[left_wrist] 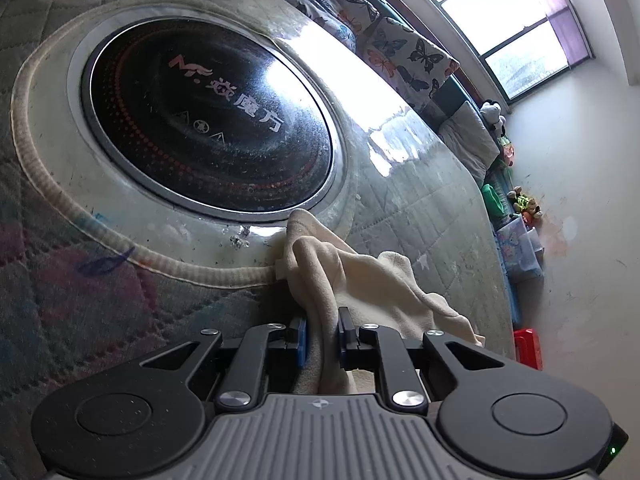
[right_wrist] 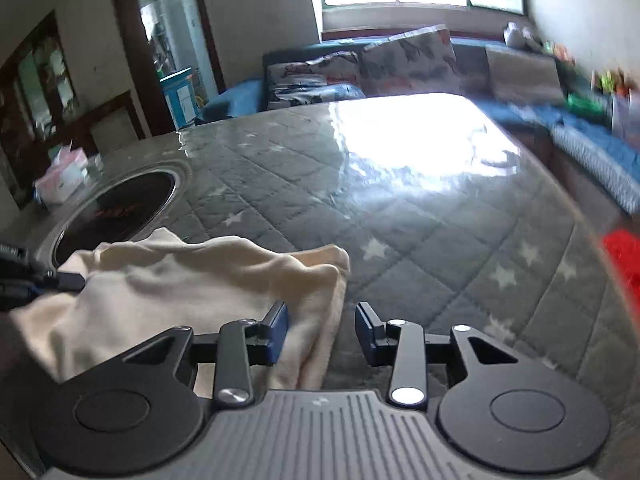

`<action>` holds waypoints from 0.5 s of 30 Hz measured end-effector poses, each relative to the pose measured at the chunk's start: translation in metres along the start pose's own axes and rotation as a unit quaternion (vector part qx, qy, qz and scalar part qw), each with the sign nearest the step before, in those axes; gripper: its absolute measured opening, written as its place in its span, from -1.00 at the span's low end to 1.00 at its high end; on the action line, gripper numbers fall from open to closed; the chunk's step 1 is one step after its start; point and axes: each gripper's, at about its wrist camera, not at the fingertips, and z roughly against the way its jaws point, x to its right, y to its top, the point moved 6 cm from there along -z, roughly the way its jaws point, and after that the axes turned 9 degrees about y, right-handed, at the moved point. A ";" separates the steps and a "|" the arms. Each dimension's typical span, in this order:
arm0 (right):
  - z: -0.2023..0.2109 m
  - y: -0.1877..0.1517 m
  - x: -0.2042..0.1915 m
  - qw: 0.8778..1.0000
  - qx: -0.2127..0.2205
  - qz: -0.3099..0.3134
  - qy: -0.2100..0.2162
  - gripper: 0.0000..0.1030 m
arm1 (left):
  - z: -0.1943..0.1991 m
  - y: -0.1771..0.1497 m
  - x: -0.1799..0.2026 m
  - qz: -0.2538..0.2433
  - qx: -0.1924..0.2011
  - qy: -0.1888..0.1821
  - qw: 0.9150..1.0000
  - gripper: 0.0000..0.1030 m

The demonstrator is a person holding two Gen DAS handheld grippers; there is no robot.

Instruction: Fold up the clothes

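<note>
A cream garment (left_wrist: 380, 280) lies bunched on the quilted table cover, just beside the round cooktop. My left gripper (left_wrist: 322, 320) is shut on a thick fold of it, which runs back between the blue pads. In the right wrist view the same garment (right_wrist: 192, 280) spreads out at the lower left, and the left gripper (right_wrist: 60, 280) holds its far left corner. My right gripper (right_wrist: 322, 312) is open over the garment's right edge. That edge lies between the jaws, close to the left pad (right_wrist: 280, 328), and neither pad presses on it.
A black round cooktop (left_wrist: 208, 120) with a steel rim is set into the table. The grey star-patterned cover (right_wrist: 440, 260) shines under a clear sheet. Butterfly cushions (left_wrist: 404, 56) and toys (left_wrist: 524, 204) line the bench behind. A red object (right_wrist: 624, 256) sits at the right.
</note>
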 end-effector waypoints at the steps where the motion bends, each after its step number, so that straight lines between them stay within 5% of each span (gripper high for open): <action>1: -0.001 -0.001 0.003 1.000 0.003 -0.010 0.002 -0.25 | 0.000 0.000 0.001 -0.002 0.001 0.002 1.000 -0.69; 4: -0.005 0.000 0.006 0.999 0.013 -0.026 0.016 -0.26 | 0.002 0.000 0.006 -0.020 0.012 0.011 1.000 -0.69; 9: -0.005 0.000 -0.003 0.998 0.020 -0.032 0.041 -0.79 | 0.007 0.003 0.021 -0.065 0.036 0.020 0.997 -0.72; 15: 0.026 0.007 0.000 0.997 0.061 -0.026 0.035 -0.82 | 0.015 0.006 0.063 -0.136 0.065 0.004 0.989 -0.75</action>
